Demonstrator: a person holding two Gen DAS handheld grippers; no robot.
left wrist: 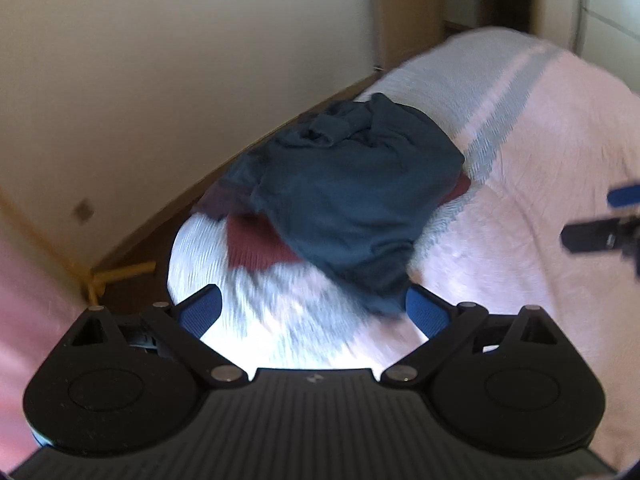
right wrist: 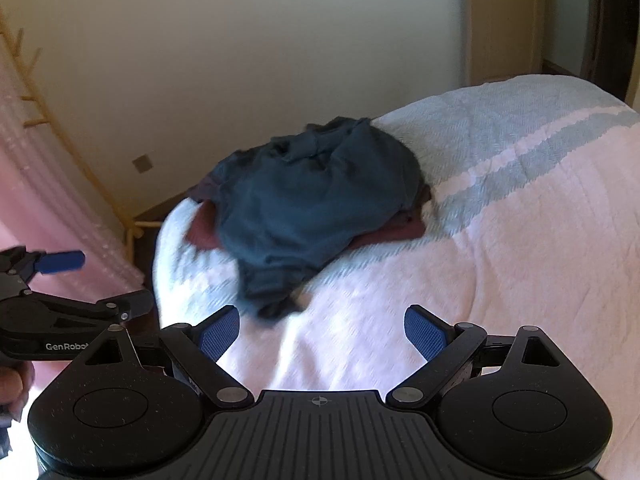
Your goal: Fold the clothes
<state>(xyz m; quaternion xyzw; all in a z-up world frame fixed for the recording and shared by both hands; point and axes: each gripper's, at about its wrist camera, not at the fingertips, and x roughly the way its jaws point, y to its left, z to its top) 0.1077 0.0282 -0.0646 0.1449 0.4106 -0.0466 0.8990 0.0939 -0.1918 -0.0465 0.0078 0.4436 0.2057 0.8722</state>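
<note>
Both pairs of blue-padded fingers stand spread wide with nothing between them: the left gripper (left wrist: 314, 312) hangs just short of the nearest hem of the clothes, and the right gripper (right wrist: 322, 330) hovers over bare bedspread a little behind that same hem. Each tool also shows at the edge of the other's view, beside it and apart.

Just past the fingertips, a dark teal garment (left wrist: 344, 200) lies crumpled in a loose heap near the corner of the bed, its lower edge trailing toward the grippers. Under it sits a maroon garment (left wrist: 256, 244), which looks flatter and peeks out on both sides. Both rest on the pink and grey striped bedspread (left wrist: 520, 168).

The teal piece looks like soft, light knit: it should drape and slide easily, sag between two holds, and perhaps drag the maroon one along. The trailing hem seems the likeliest hold, one gripper at each side, pinching only the top layer.

Beyond the bed stand a cream wall (right wrist: 240, 60) and a wooden door (right wrist: 504, 20).
</note>
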